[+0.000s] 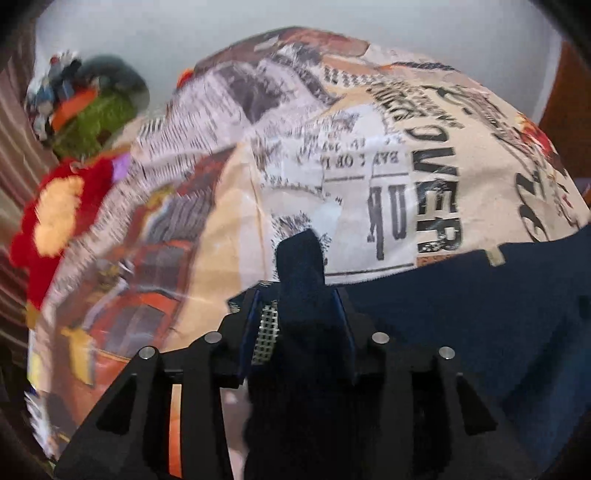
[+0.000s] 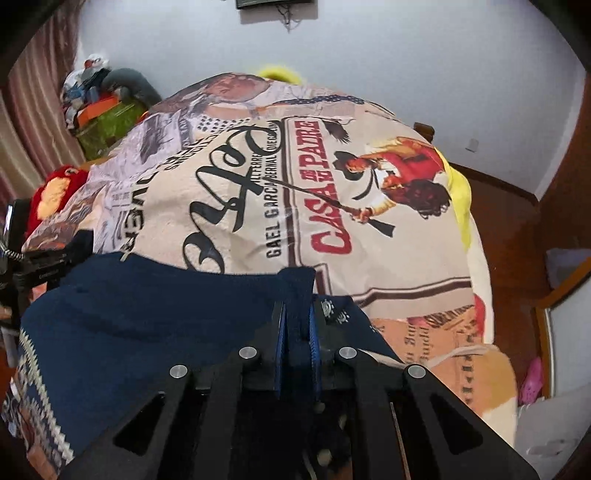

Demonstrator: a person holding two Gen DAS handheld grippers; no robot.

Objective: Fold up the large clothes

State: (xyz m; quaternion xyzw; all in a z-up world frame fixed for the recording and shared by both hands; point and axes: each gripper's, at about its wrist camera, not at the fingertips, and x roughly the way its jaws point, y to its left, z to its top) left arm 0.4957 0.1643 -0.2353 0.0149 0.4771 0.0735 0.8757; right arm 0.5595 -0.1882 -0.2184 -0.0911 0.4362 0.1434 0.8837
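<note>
A: The navy garment (image 2: 147,306) lies at the near edge of the printed blanket (image 2: 369,229), and the right gripper (image 2: 297,325) pinches its far corner.

B: And the left gripper (image 1: 301,314)?

A: Clamped on a navy fold too. Farther left sits a red plush toy (image 1: 55,206), then a green bag (image 2: 107,129) by the far wall

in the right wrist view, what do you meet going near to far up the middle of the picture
right gripper, jaws shut on the navy garment → printed bedspread with the red CASA lettering → yellow plush edge at the far end → white wall → dark wall-mounted object
</note>
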